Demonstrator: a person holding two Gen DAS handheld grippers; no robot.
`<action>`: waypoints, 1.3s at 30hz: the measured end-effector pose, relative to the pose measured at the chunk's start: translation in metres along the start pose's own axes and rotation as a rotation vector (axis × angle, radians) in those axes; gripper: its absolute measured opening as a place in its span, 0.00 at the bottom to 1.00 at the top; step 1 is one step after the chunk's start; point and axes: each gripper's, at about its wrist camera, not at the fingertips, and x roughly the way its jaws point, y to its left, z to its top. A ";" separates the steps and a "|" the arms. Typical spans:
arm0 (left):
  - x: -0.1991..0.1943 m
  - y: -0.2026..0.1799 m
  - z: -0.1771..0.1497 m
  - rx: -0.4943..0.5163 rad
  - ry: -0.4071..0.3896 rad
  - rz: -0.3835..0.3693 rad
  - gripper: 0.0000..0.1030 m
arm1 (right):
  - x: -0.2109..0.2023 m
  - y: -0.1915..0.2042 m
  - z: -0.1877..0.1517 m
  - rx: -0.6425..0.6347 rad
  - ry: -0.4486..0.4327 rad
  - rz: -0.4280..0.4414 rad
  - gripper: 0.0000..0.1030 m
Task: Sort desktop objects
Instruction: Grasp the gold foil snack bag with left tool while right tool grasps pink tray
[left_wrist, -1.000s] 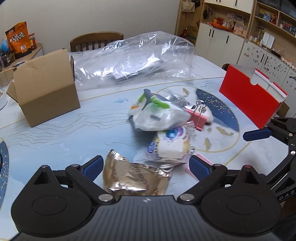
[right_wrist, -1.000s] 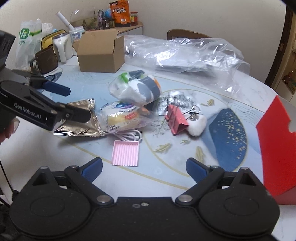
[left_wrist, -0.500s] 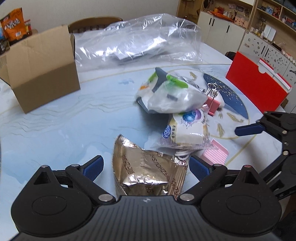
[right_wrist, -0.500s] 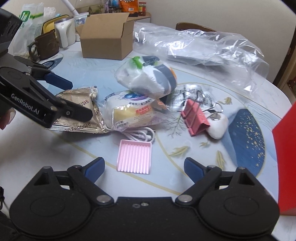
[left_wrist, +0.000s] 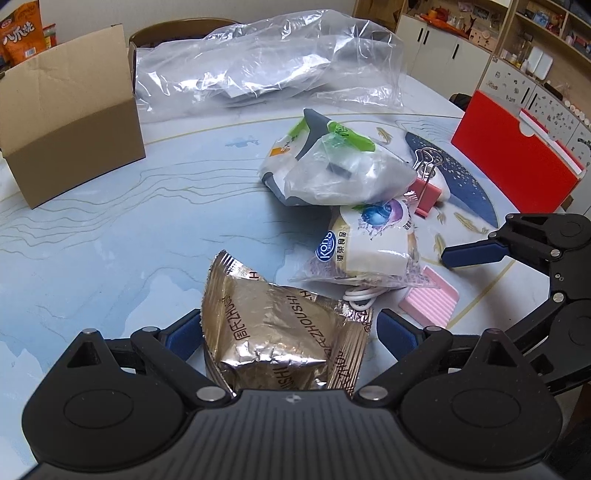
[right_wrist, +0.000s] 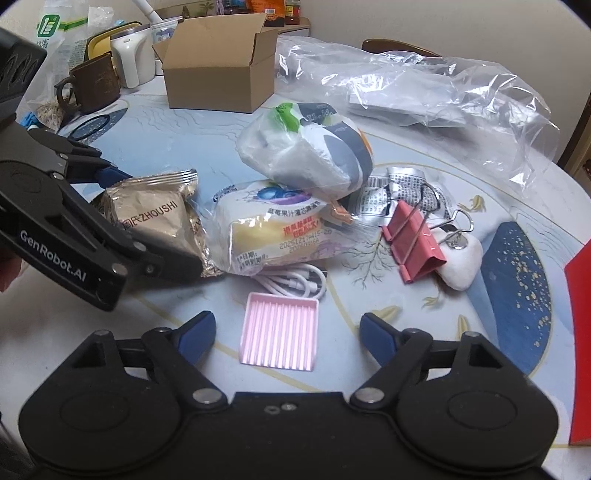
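A gold foil snack packet (left_wrist: 280, 332) lies on the table between the open fingers of my left gripper (left_wrist: 288, 336); it also shows in the right wrist view (right_wrist: 155, 218). Beside it lie a clear-wrapped bread pack (right_wrist: 273, 236), a white plastic bag (right_wrist: 303, 151), a white cable (right_wrist: 295, 284), a pink ridged tray (right_wrist: 280, 336), a pink binder clip (right_wrist: 417, 240) and a white plush piece (right_wrist: 461, 262). My right gripper (right_wrist: 286, 332) is open, its fingers on either side of the pink tray.
An open cardboard box (left_wrist: 70, 110) stands at the back left. A large crumpled clear plastic bag (left_wrist: 269, 66) lies at the back. A red file holder (left_wrist: 517, 155) stands at the right. A brown mug (right_wrist: 90, 83) and a kettle (right_wrist: 129, 59) stand far left.
My left gripper has moved forward so the gold packet now lies between its fingers. My right gripper has advanced toward the pink tray.
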 end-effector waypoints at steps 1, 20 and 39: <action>0.000 0.000 -0.001 -0.001 -0.002 0.002 0.95 | 0.000 -0.001 0.000 0.006 0.001 0.008 0.79; -0.016 -0.006 -0.011 -0.069 -0.025 0.051 0.61 | -0.009 -0.001 -0.004 -0.014 -0.007 0.028 0.43; -0.043 -0.058 -0.040 -0.091 -0.015 -0.015 0.54 | -0.051 -0.022 -0.041 0.026 -0.001 0.020 0.39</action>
